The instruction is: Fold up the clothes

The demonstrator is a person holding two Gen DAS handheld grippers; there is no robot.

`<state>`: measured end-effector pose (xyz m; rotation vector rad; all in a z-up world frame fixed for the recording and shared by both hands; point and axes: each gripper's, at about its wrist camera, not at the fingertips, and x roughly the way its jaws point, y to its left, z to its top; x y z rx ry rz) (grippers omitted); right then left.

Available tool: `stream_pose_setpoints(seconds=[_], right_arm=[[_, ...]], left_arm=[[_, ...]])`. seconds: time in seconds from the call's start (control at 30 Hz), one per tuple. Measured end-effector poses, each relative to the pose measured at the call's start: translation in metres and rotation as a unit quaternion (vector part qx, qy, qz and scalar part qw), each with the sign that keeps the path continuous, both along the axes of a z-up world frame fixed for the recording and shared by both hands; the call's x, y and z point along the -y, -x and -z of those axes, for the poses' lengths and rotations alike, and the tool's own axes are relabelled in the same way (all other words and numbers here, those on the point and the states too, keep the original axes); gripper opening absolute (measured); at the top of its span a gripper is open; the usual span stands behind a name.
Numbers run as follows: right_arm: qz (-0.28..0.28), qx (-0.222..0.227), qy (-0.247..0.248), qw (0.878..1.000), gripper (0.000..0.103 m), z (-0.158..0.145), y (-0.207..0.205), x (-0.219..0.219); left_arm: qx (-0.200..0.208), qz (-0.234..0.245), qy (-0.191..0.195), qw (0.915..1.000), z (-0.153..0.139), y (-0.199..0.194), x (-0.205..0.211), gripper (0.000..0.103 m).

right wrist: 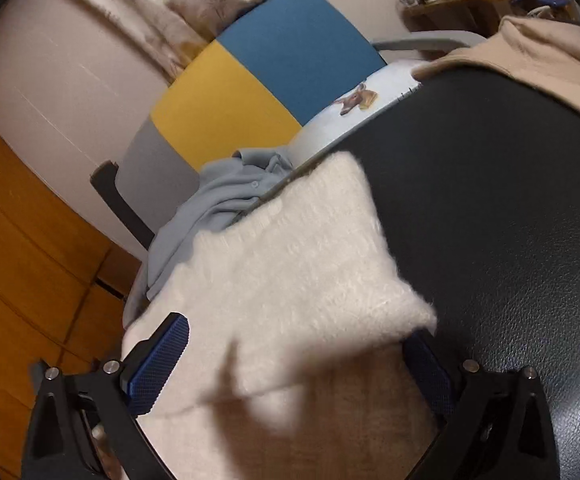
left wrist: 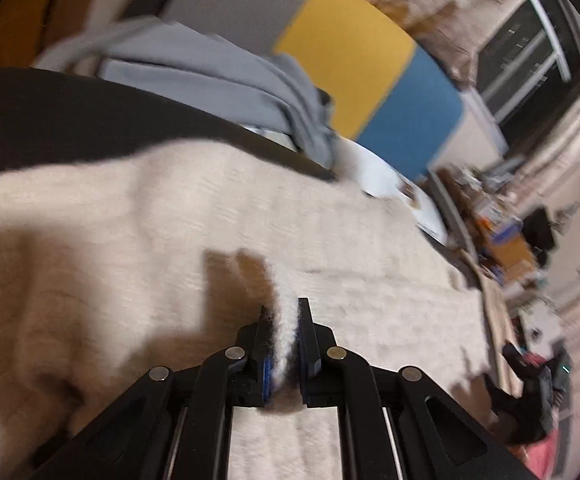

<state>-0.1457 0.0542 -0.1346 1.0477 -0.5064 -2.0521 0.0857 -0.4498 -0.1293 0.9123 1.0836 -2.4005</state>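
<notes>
Cream sweater (left wrist: pixel 209 208) pinched, left tongs (left wrist: pixel 285 336), blurred

A chair back (right wrist: pixel 257 80) banded grey, yellow and blue stands beyond the black tabletop (right wrist: pixel 510 220), near what may be cluttered shelves (left wrist: pixel 502 236).

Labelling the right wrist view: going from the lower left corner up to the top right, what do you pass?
Wooden floor → right gripper, jaws wide apart → fuzzy cream sweater → black table → beige garment.
</notes>
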Motion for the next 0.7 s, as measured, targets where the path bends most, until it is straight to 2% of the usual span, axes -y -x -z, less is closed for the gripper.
stream_pose_setpoints(seconds=[0.03, 0.1, 0.23, 0.3, 0.4, 0.47, 0.53, 0.6, 0.7], right_arm=[[-0.002, 0.002, 0.002, 1.000, 0.103, 0.000, 0.001, -0.001], [-0.002, 0.003, 0.002, 1.000, 0.103, 0.002, 0.002, -0.001], [-0.001, 0.001, 0.007, 1.000, 0.103, 0.004, 0.002, -0.002], [0.000, 0.002, 0.011, 1.000, 0.103, 0.004, 0.002, -0.003], [0.000, -0.002, 0.000, 1.000, 0.103, 0.004, 0.001, 0.000], [0.001, -0.004, -0.004, 1.000, 0.103, 0.003, 0.001, 0.001], [0.000, -0.004, -0.003, 1.000, 0.103, 0.004, 0.001, 0.000], [0.000, -0.004, -0.002, 1.000, 0.103, 0.004, 0.002, 0.000], [0.001, -0.003, 0.000, 1.000, 0.103, 0.004, 0.002, -0.001]], left_arm=[[-0.004, 0.003, -0.013, 0.9999, 0.003, -0.001, 0.001, 0.009], [-0.012, 0.009, -0.038, 0.9992, 0.009, -0.002, 0.002, 0.017], [-0.051, -0.016, -0.091, 0.9944, 0.016, -0.012, 0.012, 0.019], [-0.048, -0.021, -0.084, 0.9951, 0.015, -0.009, 0.013, 0.018], [-0.030, -0.023, -0.043, 0.9984, 0.005, 0.001, 0.011, 0.010], [-0.047, -0.037, -0.022, 0.9980, -0.008, 0.001, 0.014, 0.010], [-0.059, -0.052, -0.018, 0.9967, -0.017, 0.000, 0.022, 0.010], [-0.044, -0.056, -0.023, 0.9972, -0.012, 0.005, 0.027, 0.010], [-0.001, -0.053, -0.008, 0.9985, 0.000, 0.008, 0.024, 0.010]])
